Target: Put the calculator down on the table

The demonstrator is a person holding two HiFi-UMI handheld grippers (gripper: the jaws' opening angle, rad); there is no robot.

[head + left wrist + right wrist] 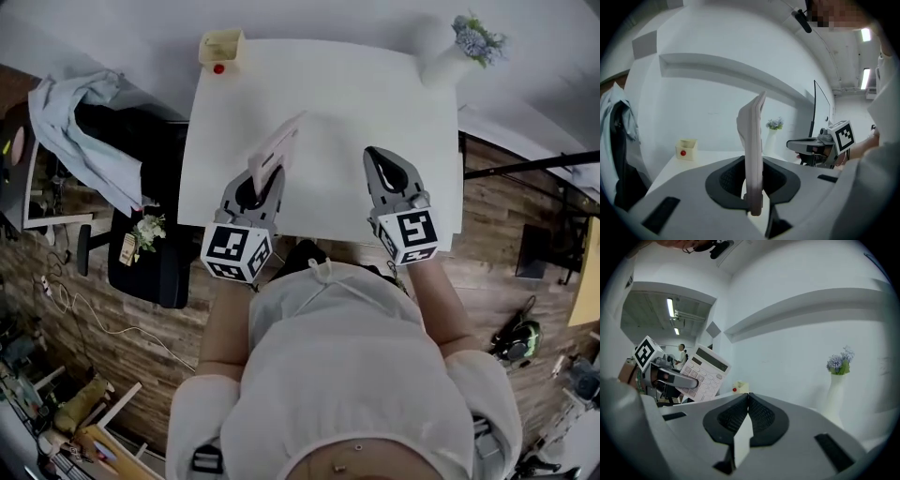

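Head view, desk: white desk [375, 103], with the person's torso below it in the picture.
Head view, calculator: calculator [277, 150] seen edge-on as a thin, pale pinkish slab. It is tilted and held up over the near left part of the desk, not lying on it.
Head view, left tongs: left tongs [265, 176] clamp the calculator's near end.
Head view, right tongs: right tongs [377, 156] hold nothing, tips together, over the desk's near right part and well apart from the calculator.
Head view, other things: yellow box [221, 49] with a red dot at the far left corner; white vase [448, 64] with flowers [478, 37] at the far right corner; pale cloth [80, 117] left of the desk.
Left gripper view, calculator: it stands upright between the jaws, thin edge towards the camera. The pads are narrowed onto its two faces, and its top curves slightly to the right.
Left gripper view, background: box at left, vase behind the calculator, right tongs at right.
Right gripper view, right tongs: jaw tips meet, with nothing between them.
Right gripper view, calculator: face visible at left. It has a whitish-pink body, a dark display strip along the top and rows of pale keys. It is tilted in the air, with the left tongs across its lower keys.
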